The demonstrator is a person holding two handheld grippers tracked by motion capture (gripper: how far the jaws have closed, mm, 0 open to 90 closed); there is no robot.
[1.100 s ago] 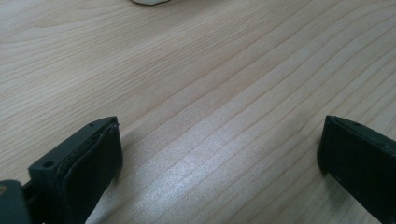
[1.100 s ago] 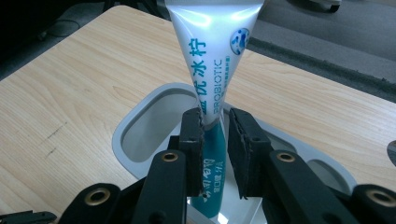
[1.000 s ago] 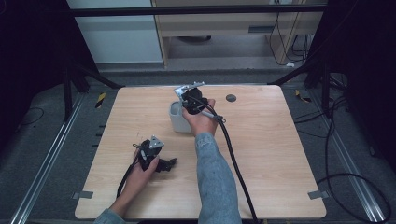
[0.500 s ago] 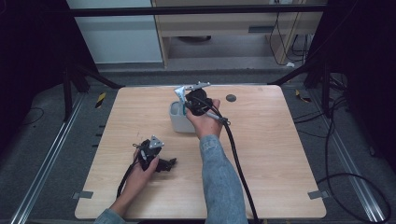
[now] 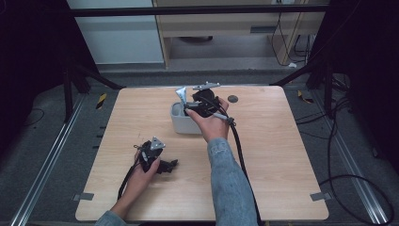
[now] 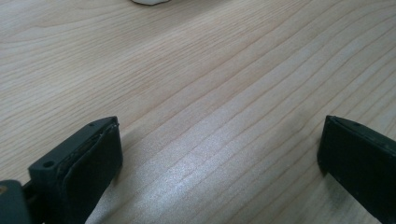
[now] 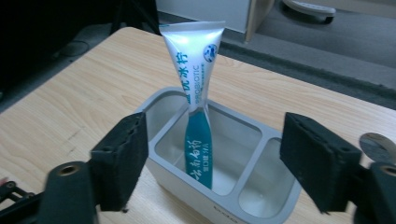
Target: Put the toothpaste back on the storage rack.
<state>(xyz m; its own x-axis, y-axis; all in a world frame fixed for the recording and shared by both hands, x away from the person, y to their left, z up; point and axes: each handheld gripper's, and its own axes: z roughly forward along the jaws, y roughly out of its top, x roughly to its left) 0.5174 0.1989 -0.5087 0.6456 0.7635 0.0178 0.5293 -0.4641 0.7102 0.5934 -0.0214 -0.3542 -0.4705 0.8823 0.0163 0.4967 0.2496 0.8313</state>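
My right gripper [image 5: 190,107] hovers over the holder [image 5: 184,123], a tube [image 5: 181,95] upright just beyond it; my left gripper [image 5: 165,165] rests on the table [image 5: 282,155].

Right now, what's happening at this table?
A person works with two hand-held grippers. The right gripper hangs open at a grey two-compartment holder, where a toothpaste tube stands tilted in the larger compartment, apart from both jaws. The left gripper is open too, low over the bare wooden table near the front edge, holding nothing.
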